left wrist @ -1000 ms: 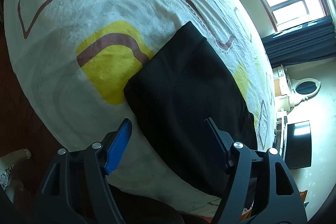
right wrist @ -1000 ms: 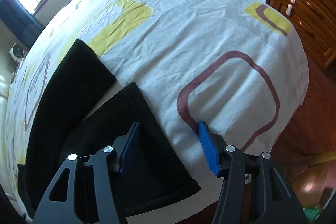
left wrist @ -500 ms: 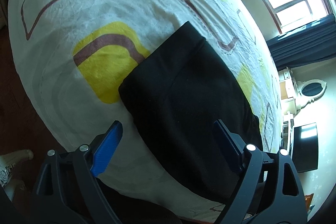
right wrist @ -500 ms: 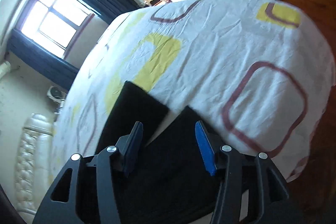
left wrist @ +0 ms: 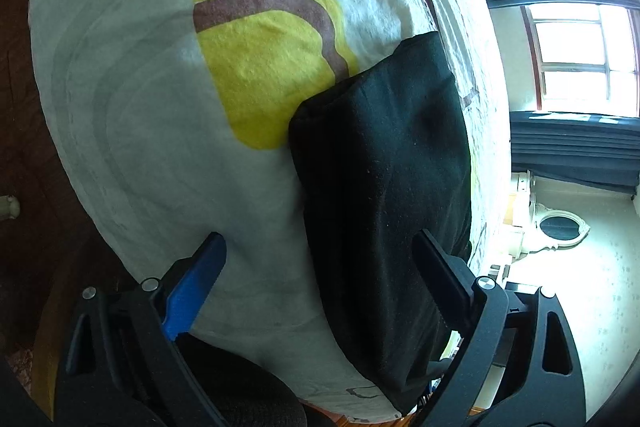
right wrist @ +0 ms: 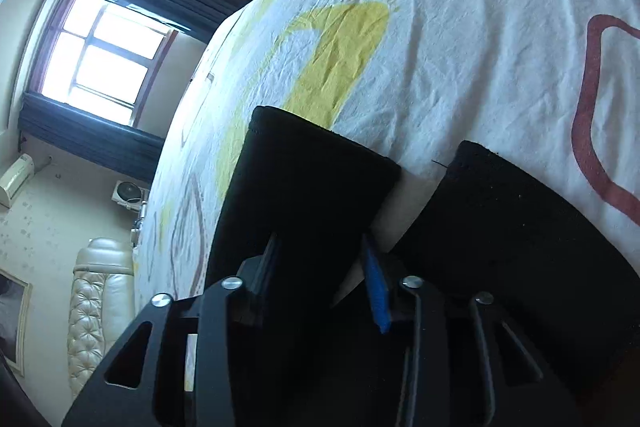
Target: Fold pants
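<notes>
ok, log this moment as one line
left claw: open over pants | right claw: just closed on pants leg | bed sheet: underneath

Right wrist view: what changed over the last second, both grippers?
The right gripper swung from the right-hand leg of the black fabric pants to the left-hand one, jaws just closing around it. The left gripper dropped closer, its jaws just opening over the pants' edge. The pants and the patterned white bedsheet stayed put.

patterned bedsheet [left wrist: 152,131]; window [right wrist: 100,55]; dark curtains [left wrist: 568,143]; tufted headboard [right wrist: 94,303]
</notes>
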The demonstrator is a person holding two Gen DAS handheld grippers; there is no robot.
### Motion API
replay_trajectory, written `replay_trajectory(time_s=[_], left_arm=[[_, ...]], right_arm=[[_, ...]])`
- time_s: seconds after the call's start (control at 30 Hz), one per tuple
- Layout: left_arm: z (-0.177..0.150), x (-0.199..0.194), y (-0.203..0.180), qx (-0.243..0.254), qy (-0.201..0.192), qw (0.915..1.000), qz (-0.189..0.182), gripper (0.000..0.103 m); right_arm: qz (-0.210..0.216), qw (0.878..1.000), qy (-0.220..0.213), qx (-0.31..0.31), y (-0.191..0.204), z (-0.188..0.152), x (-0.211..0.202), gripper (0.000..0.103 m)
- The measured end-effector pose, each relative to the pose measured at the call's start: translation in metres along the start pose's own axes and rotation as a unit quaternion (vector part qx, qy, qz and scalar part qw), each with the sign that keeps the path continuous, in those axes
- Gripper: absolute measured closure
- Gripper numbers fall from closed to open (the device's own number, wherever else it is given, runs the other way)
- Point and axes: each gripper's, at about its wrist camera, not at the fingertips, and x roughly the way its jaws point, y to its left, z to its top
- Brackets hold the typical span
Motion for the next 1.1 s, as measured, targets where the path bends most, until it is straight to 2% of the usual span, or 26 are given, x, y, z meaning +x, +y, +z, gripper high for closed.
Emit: replay_trajectory(time_s=[0.03, 0.07, 0.3, 0.4, 0.5, 0.63, 0.8, 0.9, 1.0, 1.1], left_arm=[[0.003, 0.002, -0.001, 0.002, 0.001, 1.0, -0.001, 0.006], [0.004, 0.002, -0.002, 0.004, 0.001, 1.0, 0.0, 0.006], [-0.011, -0.006, -0.019, 0.031, -0.008, 0.9995, 0.006, 0.006], [-0.024, -0.018, -0.038, 0.079, -0.025, 0.9966, 0.002, 0.006], [-0.044, -0.028, -0.063, 0.141, -0.038, 0.9892, -0.006, 0.006], [-0.077, -0.023, -0.093, 0.214, -0.019, 0.9764, -0.023, 0.006], [-0.108, -0.004, -0.104, 0.26, 0.021, 0.965, -0.024, 0.006], [-0.123, 0.009, -0.104, 0.271, 0.042, 0.9615, -0.018, 0.006], [-0.132, 0.019, -0.103, 0.276, 0.056, 0.9593, -0.01, 0.006], [-0.136, 0.026, -0.101, 0.275, 0.068, 0.9589, -0.004, 0.006]], right_arm=[[0.005, 1.0, -0.003, 0.002, 0.0, -0.001, 0.0, 0.095], [0.014, 1.0, -0.006, 0.007, -0.001, -0.003, -0.002, 0.097], [0.059, 0.997, -0.054, 0.002, 0.0, -0.016, -0.059, 0.099], [0.06, 0.996, -0.073, 0.001, -0.009, -0.023, -0.091, 0.099], [0.035, 0.996, -0.083, 0.01, -0.031, -0.03, -0.111, 0.099], [0.007, 0.998, -0.047, 0.049, -0.068, -0.041, -0.096, 0.099], [0.028, 0.995, -0.039, 0.089, -0.086, -0.048, -0.083, 0.098], [0.048, 0.992, -0.034, 0.112, -0.093, -0.048, -0.077, 0.093], [0.072, 0.988, -0.034, 0.13, -0.099, -0.048, -0.071, 0.093], [0.083, 0.988, -0.031, 0.123, -0.101, -0.048, -0.074, 0.09]])
